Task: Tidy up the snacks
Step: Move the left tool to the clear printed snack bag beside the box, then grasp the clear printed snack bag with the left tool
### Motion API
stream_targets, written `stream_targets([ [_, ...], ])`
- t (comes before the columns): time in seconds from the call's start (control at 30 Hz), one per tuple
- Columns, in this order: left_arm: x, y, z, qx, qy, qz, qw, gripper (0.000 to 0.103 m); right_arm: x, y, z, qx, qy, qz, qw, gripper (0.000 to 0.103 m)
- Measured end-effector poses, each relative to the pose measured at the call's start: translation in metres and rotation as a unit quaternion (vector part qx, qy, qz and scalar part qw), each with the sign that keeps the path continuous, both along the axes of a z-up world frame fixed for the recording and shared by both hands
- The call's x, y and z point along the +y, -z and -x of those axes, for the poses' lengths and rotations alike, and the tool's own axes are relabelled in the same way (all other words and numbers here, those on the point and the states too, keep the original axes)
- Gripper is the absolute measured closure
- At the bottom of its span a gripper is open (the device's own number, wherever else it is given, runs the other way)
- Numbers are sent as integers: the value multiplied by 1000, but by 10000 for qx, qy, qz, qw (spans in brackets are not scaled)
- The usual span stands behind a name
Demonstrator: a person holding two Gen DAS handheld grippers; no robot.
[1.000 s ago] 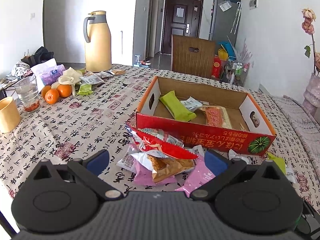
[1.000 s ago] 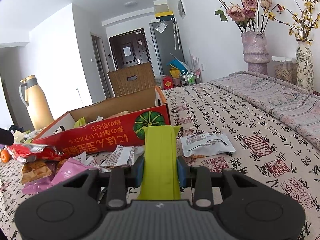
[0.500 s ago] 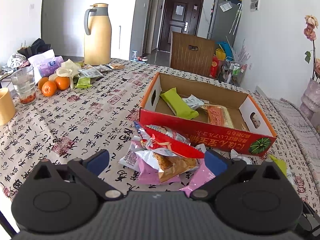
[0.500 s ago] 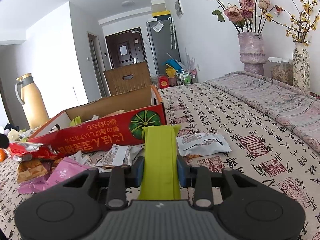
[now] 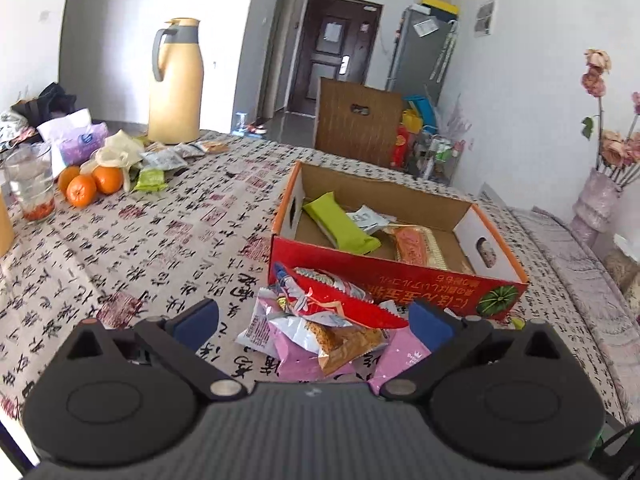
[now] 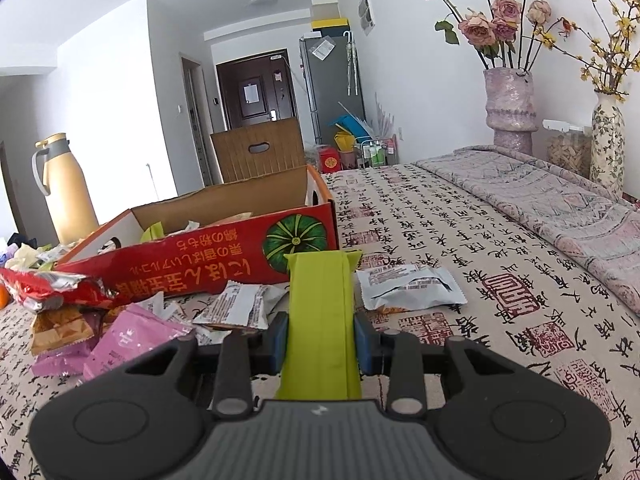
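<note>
Step in hand: transfer of 1 snack into the red cardboard box [image 6: 224, 252]. The right tongs [image 6: 320, 336] are clamped on a lime-green snack bar [image 6: 320, 312], the blue pads pressing both long sides of the wrapper. The bar projects forward along the fingers, clear of the worktop [image 6: 440, 248], with its far end just short of the box's near wall at the corner bearing the green pumpkin print.

The left tongs [image 5: 314, 322] stand wide apart and hold nothing. They hover above a loose pile of packets lying against the box's near wall: a red foil bag [image 5: 340, 296] on top, a tan packet [image 5: 348, 342] beneath it, and pink wrappers [image 5: 396, 360] at the base.

Box contents, as seen from the left wrist view: 1 second green bar [image 5: 340, 226], 1 white sachet [image 5: 366, 218] and 1 orange-pink pack [image 5: 416, 242]. Most of the box floor is free.

Outside the box, 2 white sachets [image 6: 412, 284] lie on the worktop beside the held bar.

Next move, as judged:
1. Raise the right tongs above the box rim.
2. Advance over the open interior.
3. Part the tongs to drop the bar, ideally beside the matching green one.
4. Lower the left tongs onto the red foil bag, taking 1 packet only.

Much of the task appears to remain.
</note>
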State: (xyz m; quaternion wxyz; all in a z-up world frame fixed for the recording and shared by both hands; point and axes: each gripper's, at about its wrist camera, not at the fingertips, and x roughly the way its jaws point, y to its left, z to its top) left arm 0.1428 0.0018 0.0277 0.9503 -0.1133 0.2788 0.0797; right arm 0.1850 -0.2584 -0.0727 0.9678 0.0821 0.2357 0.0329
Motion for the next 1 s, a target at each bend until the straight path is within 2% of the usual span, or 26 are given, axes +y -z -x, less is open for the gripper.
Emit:
stream_targets([
  [0.3,-1,11,-7,103,471,-282,9984,0,3,-1,2,-48,-37,80,9999,70],
  [0.47,-6,17,-15,159,623,-577,9963,0,5,-2,6,-146,-61,163,9997,70],
  [0.7,-2,-4,-37,90,747,-762,9942,0,6,-2,3,-37,-98,185,9998,70],
  [0.77,-3,-10,-52,255,801,-888,9925,0,7,-2,2,2,-87,224,9997,70],
  [0.83,-4,-11,-73,584,844,-961,9901,0,8,-3,0,36,-70,234,9997,70],
  [1.0,-7,5,-119,1346,865,-918,9828,0,8,-14,-3,27,-140,187,9997,70],
])
